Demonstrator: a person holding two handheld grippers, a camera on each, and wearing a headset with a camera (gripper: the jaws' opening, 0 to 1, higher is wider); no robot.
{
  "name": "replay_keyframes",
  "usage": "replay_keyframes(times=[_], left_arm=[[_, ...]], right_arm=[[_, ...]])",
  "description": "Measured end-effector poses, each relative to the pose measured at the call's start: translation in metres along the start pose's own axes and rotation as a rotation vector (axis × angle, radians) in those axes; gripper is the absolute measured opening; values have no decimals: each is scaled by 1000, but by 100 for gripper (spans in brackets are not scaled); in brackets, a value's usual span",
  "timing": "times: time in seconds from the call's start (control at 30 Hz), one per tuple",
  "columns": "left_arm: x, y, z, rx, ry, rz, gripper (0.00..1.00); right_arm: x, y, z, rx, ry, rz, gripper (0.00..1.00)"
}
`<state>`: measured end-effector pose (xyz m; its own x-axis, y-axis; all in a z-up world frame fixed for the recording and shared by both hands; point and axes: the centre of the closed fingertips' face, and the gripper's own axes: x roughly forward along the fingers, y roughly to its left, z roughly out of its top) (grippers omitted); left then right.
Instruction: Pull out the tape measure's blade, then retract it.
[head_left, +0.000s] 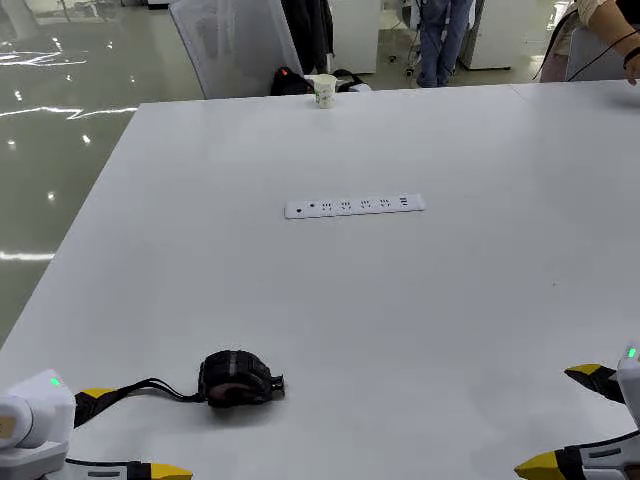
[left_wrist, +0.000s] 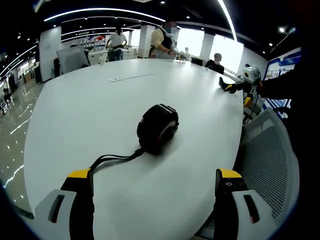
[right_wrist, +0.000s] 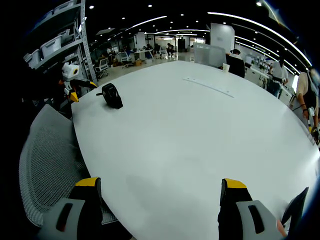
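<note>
While the left tool (head_left: 135, 432) is hovering at the near left corner with its yellow-tipped jaws spread wide and holding nothing, the black tape measure (head_left: 238, 378) is lying on the white desk (head_left: 420, 300) just ahead of it, in line with the gap between the jaws but apart from both. In the left gripper view, the measure's black wrist strap (left_wrist: 112, 159) is trailing back across the desk toward that tool and ending just beside one jaw; whether it is touching that jaw cannot be told. The right tool (head_left: 558, 420) is waiting at the near right edge, well apart from the tape measure, with its jaws likewise spread and gripping nothing. Bare desk is stretching between the two tools and beyond the tape measure on every side. A white power strip (head_left: 354, 206) is lying flat toward the middle of the desk, well beyond the tape measure, and a paper cup (head_left: 324, 90) is standing upright near the far edge. In the left gripper view, the near rim of the desk is running close under the jaws, with a grey mesh chair (left_wrist: 270, 160) sitting just off it.
</note>
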<state>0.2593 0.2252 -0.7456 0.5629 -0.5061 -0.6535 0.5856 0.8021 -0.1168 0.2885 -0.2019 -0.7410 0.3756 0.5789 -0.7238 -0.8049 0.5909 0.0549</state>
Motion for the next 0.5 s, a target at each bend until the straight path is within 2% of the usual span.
replay_keyframes(times=[0.13,0.17,0.23,0.27,0.43,0.5], left_arm=[[2,2,0,36,15,8,99],[3,3,-2,61,34,9,99],[4,1,0,63,36,-2,99],[5,1,2,65,37,-10,99],[7,3,10,73,59,-44,99],[8,3,12,75,74,-64,99]], right_arm=[[4,0,0,-66,-20,13,99],[6,-1,0,-55,-19,18,99],[8,5,5,-7,-59,61,99],[8,3,6,-7,-59,55,99],[12,7,9,-21,-31,67,99],[15,6,8,-29,0,72,99]])
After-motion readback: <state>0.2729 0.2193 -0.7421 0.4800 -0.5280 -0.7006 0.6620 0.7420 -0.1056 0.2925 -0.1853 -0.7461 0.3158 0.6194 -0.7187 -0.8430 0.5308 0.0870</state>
